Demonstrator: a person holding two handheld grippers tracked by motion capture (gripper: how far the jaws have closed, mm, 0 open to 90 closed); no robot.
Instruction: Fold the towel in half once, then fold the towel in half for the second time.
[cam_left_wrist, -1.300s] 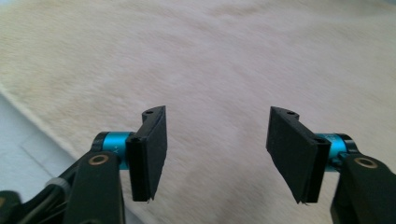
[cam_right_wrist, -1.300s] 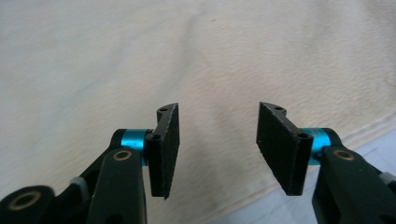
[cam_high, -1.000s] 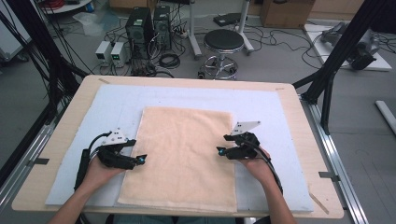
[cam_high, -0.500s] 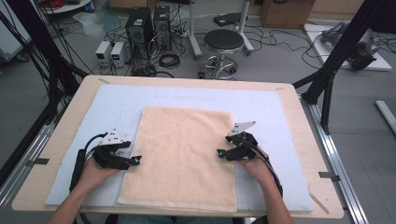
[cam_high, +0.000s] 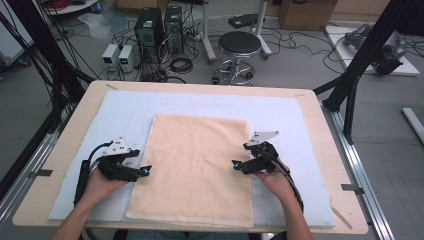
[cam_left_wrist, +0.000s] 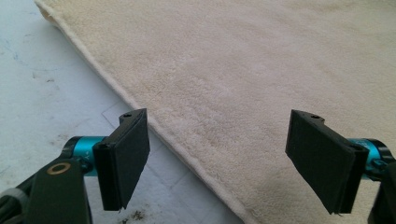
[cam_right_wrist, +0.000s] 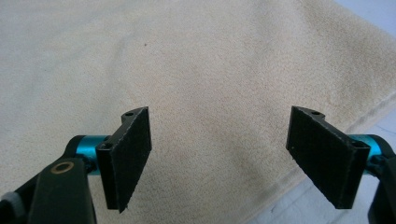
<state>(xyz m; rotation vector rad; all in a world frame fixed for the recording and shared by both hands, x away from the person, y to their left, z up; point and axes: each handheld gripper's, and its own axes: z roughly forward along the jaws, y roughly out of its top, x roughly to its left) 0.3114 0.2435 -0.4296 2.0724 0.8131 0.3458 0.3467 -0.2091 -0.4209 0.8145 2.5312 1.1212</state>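
Both pairs of fingers are standing wide apart with nothing between the pads. In the left gripper view the left fingers (cam_left_wrist: 123, 156) are straddling the hemmed edge of the beige towel (cam_left_wrist: 261, 88), one pad over the pale blue mat (cam_left_wrist: 42, 93), the other over the cloth. In the right gripper view the right fingers (cam_right_wrist: 126, 156) are hanging over the cloth (cam_right_wrist: 196, 74), whose edge is running through the lower right of the frame; these jaws have just been opening, with nothing caught in them.

The likely trouble is a bad pinch. If the left fingers are closing while one pad is off the cloth, they may be nipping only the hem, or the mat with it, and the towel could be slipping free when lifted. If the two sides are grabbing at unequal depths, the cloth may be folding skewed or bunching.

In the high view the towel (cam_high: 197, 167) is lying flat at mid-frame on the mat (cam_high: 125, 110) covering the wooden surface (cam_high: 320, 107). The left gripper (cam_high: 145, 171) is sitting at its left edge, lower left of centre, pointing inward; the right gripper (cam_high: 235, 163) is mirroring it at the right edge. Both forearms are entering from the bottom of the frame, hands low over the mat.
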